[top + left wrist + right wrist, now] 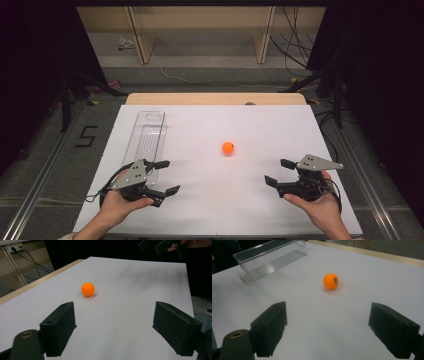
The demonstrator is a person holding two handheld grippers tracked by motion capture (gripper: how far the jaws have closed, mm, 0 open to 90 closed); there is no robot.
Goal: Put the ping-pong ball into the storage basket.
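Observation:
An orange ball (228,147) rests on the white table top (215,125), near its middle. My left gripper (166,177) is held low at the near left, open, with nothing between its jaws. My right gripper (279,172) is at the near right, also open and empty. Both point inward toward the ball. In the left gripper view the ball (88,289) lies ahead of the wide jaws, left of centre. In the right gripper view the ball (331,281) lies ahead between the jaws, well beyond them. A clear plastic tray (146,140) lies lengthwise at the left.
The clear tray (270,260) is long and narrow and empty, just beyond my left gripper. A wooden table edge (215,98) runs along the far side. Cables lie on the floor behind. The other gripper (160,245) appears at the top of the left gripper view.

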